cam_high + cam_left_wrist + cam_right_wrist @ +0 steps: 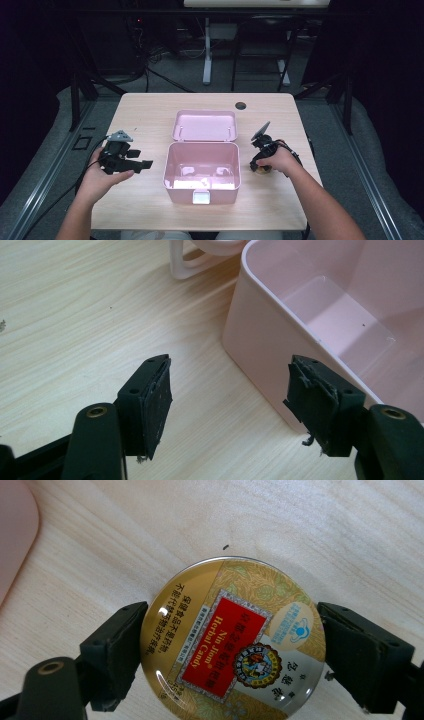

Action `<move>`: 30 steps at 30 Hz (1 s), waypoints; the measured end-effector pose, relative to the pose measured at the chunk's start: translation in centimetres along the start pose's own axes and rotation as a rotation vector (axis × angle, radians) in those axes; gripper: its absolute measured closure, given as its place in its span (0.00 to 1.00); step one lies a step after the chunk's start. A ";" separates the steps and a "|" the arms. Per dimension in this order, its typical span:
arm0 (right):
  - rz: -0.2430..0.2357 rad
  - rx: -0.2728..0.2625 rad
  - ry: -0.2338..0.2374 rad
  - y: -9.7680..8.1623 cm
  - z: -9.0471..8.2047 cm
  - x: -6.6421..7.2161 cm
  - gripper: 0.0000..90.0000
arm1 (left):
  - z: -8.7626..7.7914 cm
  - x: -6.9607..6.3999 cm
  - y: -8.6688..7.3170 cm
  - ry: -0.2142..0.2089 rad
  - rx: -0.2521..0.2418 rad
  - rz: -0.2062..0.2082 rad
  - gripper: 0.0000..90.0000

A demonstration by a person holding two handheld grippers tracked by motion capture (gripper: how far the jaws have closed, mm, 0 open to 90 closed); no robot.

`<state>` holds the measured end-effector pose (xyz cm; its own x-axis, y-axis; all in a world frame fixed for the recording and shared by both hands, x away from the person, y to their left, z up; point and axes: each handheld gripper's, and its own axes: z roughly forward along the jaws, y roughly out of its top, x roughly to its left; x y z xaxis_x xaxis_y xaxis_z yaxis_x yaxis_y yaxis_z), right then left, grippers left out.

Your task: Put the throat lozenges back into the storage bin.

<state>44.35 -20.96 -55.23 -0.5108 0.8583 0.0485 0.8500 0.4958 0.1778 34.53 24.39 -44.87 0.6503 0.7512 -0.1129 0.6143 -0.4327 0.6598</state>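
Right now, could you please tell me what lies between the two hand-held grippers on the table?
The open pink box sits between the left hand-held gripper and the right hand-held gripper, as the high view shows; the right one's jaws flank a round candy tin.

On the round gold tin (232, 640) I can read "Herbal Candy" in gold letters on its red middle panel, with "Nin Jiom" in smaller letters just beside it. Chinese characters run in a line along the gold band next to the red panel, and more stand on the pale part near the round emblem; I cannot make them out. The blue badge's print is too small to read.
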 end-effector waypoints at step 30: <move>0.026 0.033 -0.002 0.2 -0.1 0.1 0.20 | 0.1 0.0 -0.1 0.003 -0.001 0.000 0.38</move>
<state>44.39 -20.78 -55.07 -0.4884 0.8711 0.0508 0.8668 0.4776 0.1437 34.57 24.41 -44.98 0.6488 0.7529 -0.1105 0.6141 -0.4324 0.6603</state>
